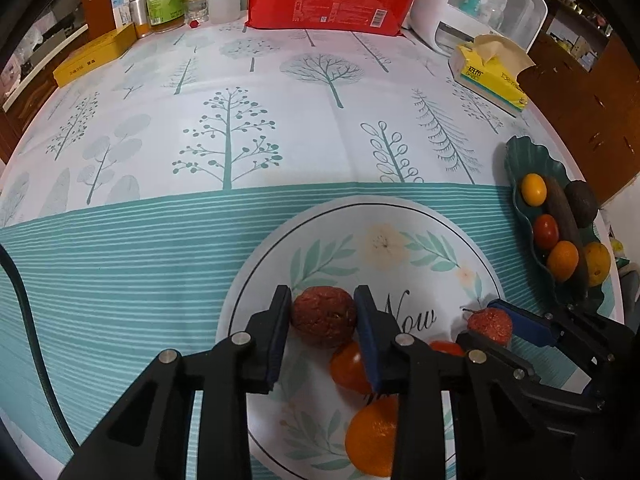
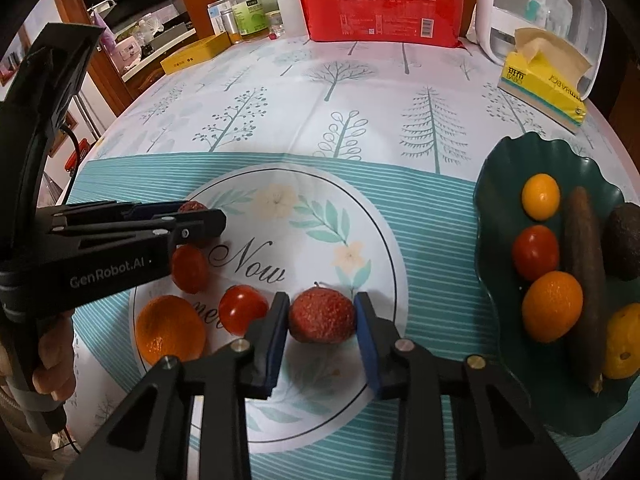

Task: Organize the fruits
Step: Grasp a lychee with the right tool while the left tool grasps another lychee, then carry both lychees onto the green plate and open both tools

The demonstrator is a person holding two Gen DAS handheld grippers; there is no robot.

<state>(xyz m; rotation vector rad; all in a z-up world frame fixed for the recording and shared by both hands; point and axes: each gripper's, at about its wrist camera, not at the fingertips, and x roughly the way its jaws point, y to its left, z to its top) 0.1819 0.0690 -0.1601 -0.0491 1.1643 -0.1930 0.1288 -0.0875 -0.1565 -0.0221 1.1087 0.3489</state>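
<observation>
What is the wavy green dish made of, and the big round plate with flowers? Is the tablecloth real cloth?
Green dish: probably plastic, maybe glazed ceramic; matte dark green, thin wavy rim, dull shine.
Round plate: looks like glazed ceramic or melamine; smooth white surface with printed flowers, leaves and lettering.
Tablecloth: looks like wipeable plastic-coated sheet rather than woven cloth; it lies flat with crease lines and a soft sheen.

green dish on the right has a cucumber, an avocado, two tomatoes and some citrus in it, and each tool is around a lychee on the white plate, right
Nearly. The green dish holds one tomato, not two; the right wrist view shows it beside the cucumber, avocado and citrus. The other two tomatoes lie on the white plate. Each tool does sit around a lychee: left tool, right tool.
</observation>
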